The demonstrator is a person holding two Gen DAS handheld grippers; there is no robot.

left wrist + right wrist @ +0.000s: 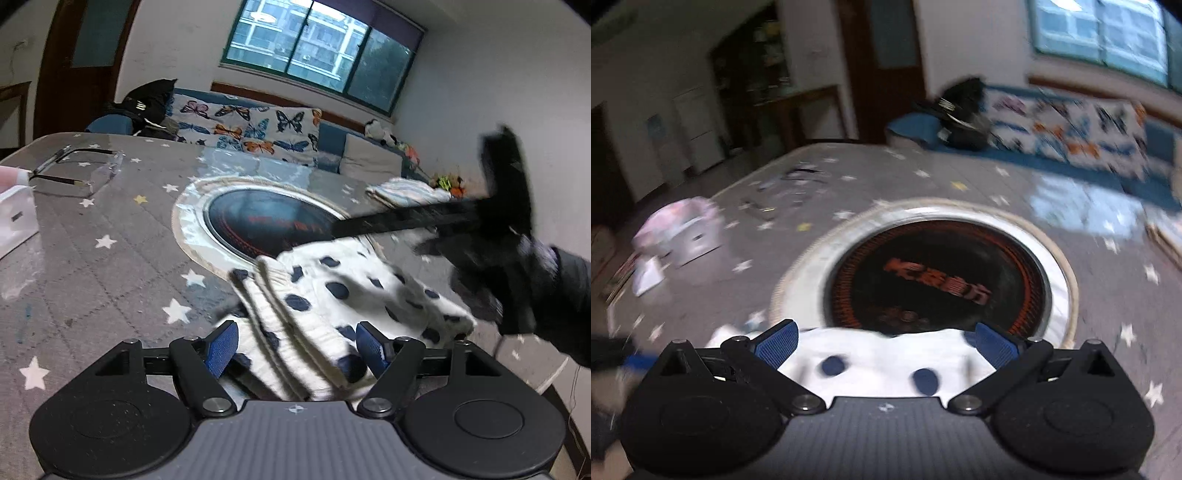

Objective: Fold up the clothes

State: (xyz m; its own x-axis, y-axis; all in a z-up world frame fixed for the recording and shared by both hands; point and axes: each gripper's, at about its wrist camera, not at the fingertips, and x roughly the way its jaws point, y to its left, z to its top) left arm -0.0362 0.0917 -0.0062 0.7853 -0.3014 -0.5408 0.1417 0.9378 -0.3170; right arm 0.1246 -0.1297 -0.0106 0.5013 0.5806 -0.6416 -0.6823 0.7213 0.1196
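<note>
A white garment (332,306) with dark blue dots is seen bunched at the near edge of the table (92,266), its ribbed, gathered folds running toward the left gripper (295,347). The blue pads (221,347) of that gripper are spread apart on either side of the folds, and no pad is seen pressing on the cloth. In the right wrist view the same dotted cloth (886,358) is shown lying between the blue fingers of the right gripper (886,345), which are held wide apart; the picture is blurred and contact cannot be judged. From the left wrist view the right gripper (369,225) is seen as a dark, blurred shape above the far side of the garment, carried by a gloved hand (517,273).

Just beyond the garment a round black cooktop (938,273) is set into the table's middle, ringed in white; red characters are printed on it but cannot be read. The table is covered by a grey cloth with stars. Toward the far left corner, clear glasses (77,173) are laid. At the left edge a white box (14,221) is seen, contents hidden. At the far right edge folded pale cloth (406,192) is stacked.
</note>
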